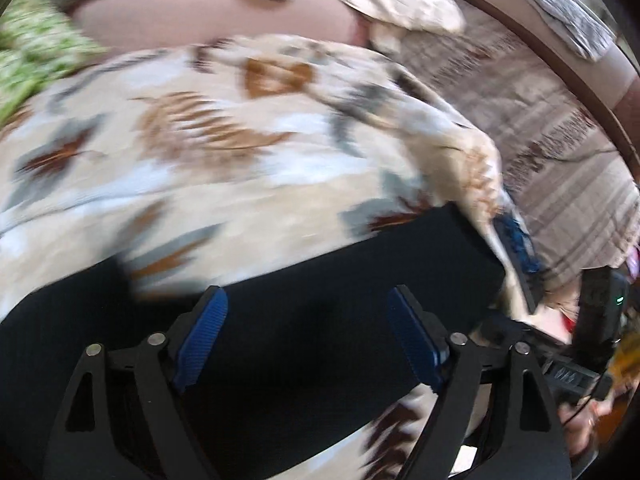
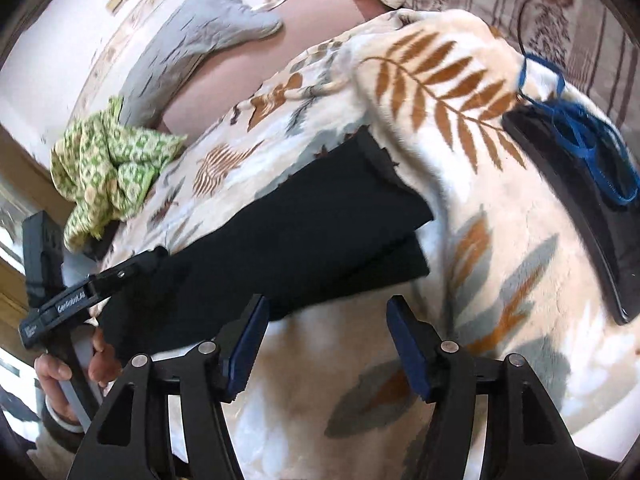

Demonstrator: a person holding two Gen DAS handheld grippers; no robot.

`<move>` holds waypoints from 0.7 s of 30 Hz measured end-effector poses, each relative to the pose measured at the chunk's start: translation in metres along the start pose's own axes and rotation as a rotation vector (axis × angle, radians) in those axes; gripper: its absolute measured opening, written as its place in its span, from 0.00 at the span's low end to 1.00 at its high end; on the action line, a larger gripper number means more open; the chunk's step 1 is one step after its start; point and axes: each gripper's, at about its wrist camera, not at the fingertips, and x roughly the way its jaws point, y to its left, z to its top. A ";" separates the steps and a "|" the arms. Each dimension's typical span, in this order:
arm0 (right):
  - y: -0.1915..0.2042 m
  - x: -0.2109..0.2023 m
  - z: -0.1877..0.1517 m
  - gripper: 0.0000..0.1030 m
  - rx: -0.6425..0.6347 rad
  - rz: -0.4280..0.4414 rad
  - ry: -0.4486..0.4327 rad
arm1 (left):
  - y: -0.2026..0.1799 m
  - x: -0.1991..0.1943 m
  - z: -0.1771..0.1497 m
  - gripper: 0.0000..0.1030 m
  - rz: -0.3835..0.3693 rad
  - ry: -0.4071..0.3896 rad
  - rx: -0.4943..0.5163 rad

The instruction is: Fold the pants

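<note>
We lose much of the left wrist view to motion blur: the leaf-patterned blanket smears, and the green cloth at the left edge is cut off. The black pants run out of view at the left and bottom (their full length stays unseen), and the left gripper's own arms cover part of them. In the right wrist view, the black pad under the blue cord is clipped at the right edge.

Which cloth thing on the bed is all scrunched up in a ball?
The green-and-white patterned cloth, bunched beside the flat black pants; the grey cloth lies stretched out instead.
</note>
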 end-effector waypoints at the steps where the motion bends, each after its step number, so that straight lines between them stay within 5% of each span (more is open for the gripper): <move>1: -0.002 0.001 0.001 0.62 0.009 0.013 -0.007 | -0.012 0.010 0.009 0.82 -0.025 0.022 0.034; 8: -0.004 0.008 0.002 0.72 -0.003 0.071 -0.052 | -0.081 0.072 0.041 0.83 -0.065 0.124 0.291; 18: -0.009 0.017 0.005 0.75 0.020 0.139 -0.134 | -0.114 0.116 0.049 0.79 -0.159 0.149 0.372; 20: -0.013 0.018 0.008 0.68 0.036 0.147 -0.149 | -0.118 0.117 0.048 0.68 -0.181 0.148 0.390; 21: -0.013 0.019 0.010 0.53 0.039 0.127 -0.157 | -0.120 0.118 0.048 0.61 -0.192 0.147 0.395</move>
